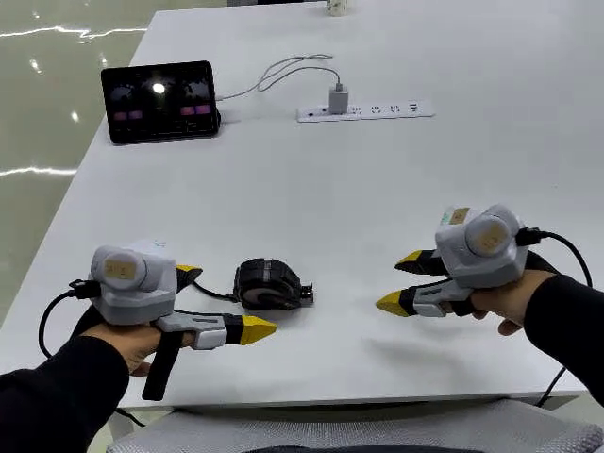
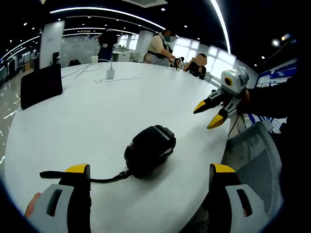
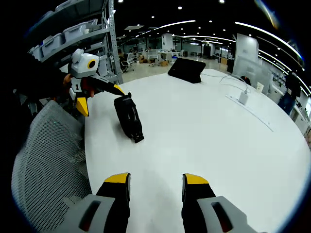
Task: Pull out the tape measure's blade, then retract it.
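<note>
A black tape measure (image 1: 269, 283) lies on the white table (image 1: 359, 198) near its front edge, its blade hook pointing right and a black wrist strap (image 1: 212, 293) trailing left. My left gripper (image 1: 225, 300) stands open just left of it, jaws wide apart on either side of the strap end, not touching the case. In the left gripper view the tape measure (image 2: 149, 149) sits just ahead between the open jaws of the left gripper (image 2: 149, 170). My right gripper (image 1: 401, 280) is open and holds nothing, a short way right of the case. In the right gripper view the tape measure (image 3: 127, 116) lies far ahead of the right gripper (image 3: 155, 178).
A dark tablet (image 1: 160, 99) stands at the back left. A white power strip (image 1: 366, 111) with a plugged charger and a white cable lies at the back centre. A grey mesh chair (image 1: 377, 429) sits under the front edge. People stand far off (image 2: 160, 48).
</note>
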Available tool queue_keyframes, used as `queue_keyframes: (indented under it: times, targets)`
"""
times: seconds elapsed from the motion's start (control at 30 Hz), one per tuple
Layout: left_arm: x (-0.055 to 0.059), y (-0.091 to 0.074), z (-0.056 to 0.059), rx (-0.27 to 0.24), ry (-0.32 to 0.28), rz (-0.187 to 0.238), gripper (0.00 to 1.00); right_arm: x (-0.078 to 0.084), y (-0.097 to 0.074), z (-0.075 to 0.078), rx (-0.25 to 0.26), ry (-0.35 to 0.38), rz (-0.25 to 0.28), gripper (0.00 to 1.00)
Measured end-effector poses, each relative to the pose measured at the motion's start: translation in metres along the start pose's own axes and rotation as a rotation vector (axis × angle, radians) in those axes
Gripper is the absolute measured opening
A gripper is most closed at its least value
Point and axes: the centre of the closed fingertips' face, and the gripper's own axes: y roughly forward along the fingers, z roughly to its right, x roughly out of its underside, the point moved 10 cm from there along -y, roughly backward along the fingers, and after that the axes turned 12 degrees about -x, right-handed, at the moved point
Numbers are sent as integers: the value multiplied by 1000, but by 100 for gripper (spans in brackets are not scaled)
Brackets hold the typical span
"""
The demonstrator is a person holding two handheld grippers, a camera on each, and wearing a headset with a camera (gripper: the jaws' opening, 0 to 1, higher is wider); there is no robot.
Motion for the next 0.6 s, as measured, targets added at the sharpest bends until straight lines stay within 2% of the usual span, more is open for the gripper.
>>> queue_keyframes:
  times: [0.17, 0.3, 0.4, 0.6]
  targets:
    - [1, -10, -9, -18, 4, 11, 99, 19, -15, -2, 14, 37, -4, 43]
    - [7, -16, -16, -9, 18, -10, 99, 33, -29, -2, 35, 68, -2, 49]
    - [12, -21, -22, 4, 8, -22, 99, 41, -39, 0, 51, 83, 6, 51]
    - [16, -32, -32, -4, 34, -45, 96, 52, -63, 0, 80, 95, 13, 55]
